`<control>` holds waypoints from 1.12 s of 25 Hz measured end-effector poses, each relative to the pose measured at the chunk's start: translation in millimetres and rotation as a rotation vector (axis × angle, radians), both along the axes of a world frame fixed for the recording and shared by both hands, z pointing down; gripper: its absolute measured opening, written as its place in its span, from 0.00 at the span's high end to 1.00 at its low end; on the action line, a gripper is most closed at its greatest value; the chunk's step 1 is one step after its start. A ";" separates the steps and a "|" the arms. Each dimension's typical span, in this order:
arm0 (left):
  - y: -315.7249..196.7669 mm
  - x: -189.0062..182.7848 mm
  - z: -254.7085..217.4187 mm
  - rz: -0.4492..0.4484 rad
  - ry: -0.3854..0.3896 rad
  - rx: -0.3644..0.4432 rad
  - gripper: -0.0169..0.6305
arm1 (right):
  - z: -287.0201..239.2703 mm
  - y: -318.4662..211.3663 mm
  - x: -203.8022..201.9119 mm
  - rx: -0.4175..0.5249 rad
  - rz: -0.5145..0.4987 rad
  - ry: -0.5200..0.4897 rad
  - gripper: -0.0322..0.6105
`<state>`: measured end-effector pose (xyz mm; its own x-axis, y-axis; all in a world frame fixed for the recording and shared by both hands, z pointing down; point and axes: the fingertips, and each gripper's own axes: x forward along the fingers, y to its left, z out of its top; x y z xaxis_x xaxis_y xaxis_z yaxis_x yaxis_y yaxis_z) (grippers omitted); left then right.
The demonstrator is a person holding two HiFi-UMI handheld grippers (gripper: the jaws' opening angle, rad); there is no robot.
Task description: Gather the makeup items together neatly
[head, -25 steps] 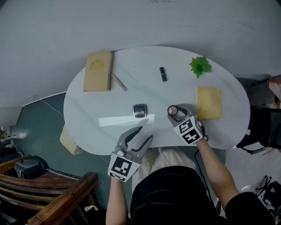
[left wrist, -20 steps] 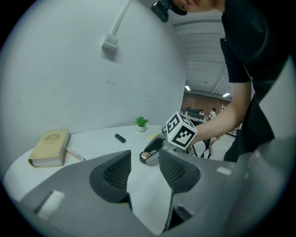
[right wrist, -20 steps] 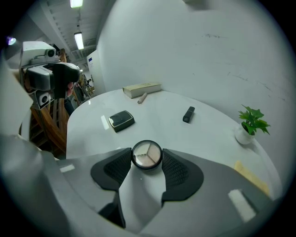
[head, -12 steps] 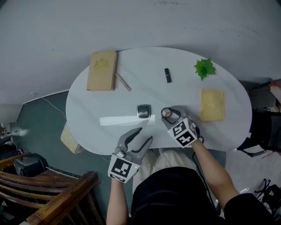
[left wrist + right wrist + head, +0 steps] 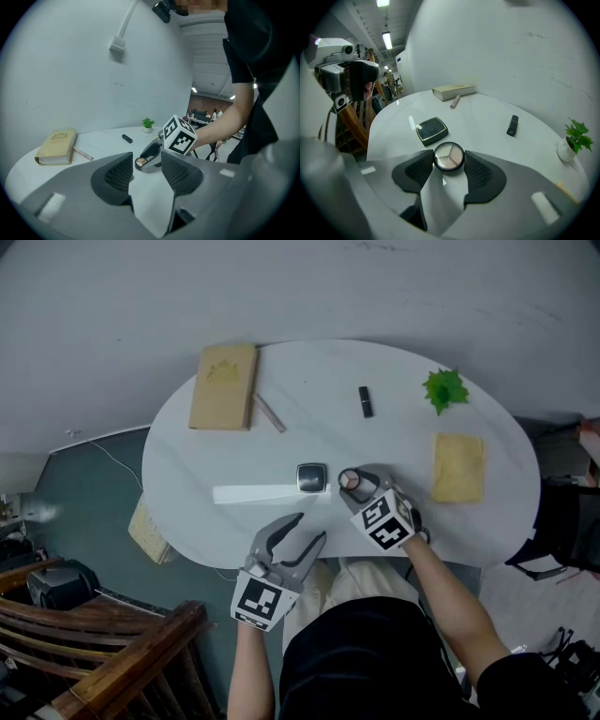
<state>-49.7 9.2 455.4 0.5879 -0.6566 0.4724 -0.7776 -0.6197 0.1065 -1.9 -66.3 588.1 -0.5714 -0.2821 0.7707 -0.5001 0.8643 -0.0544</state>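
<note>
At the near side of the white oval tabletop [image 5: 403, 371], the right gripper [image 5: 353, 482] has its jaws clamped on a round pale-powder compact [image 5: 449, 157]. A square black compact [image 5: 311, 477] lies just leftward. The left gripper [image 5: 300, 527] hovers half-open and empty.

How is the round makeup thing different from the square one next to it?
The round compact shows pale powder in three wedges; the square compact is dark and shiny on top. The round compact is pinched in the right gripper; the square compact lies free on the table. Both are small, flat cases with dark rims.
</note>
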 end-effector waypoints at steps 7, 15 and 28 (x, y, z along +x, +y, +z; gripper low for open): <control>-0.3 -2.9 -0.1 -0.004 -0.003 -0.001 0.69 | 5.6 -0.5 -1.5 0.006 -0.013 0.016 0.61; -1.8 -3.8 -1.8 -0.002 -0.007 0.003 0.69 | 6.4 -4.0 -3.3 0.018 -0.010 0.008 0.61; -1.1 -4.2 -1.4 0.002 -0.009 0.003 0.69 | -0.5 -1.3 -4.3 -0.001 -0.009 -0.017 0.61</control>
<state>-53.9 8.1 454.0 0.5851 -0.6567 0.4758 -0.7772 -0.6216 0.0977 -6.1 -67.6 587.6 -0.5872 -0.2762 0.7609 -0.4910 0.8688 -0.0635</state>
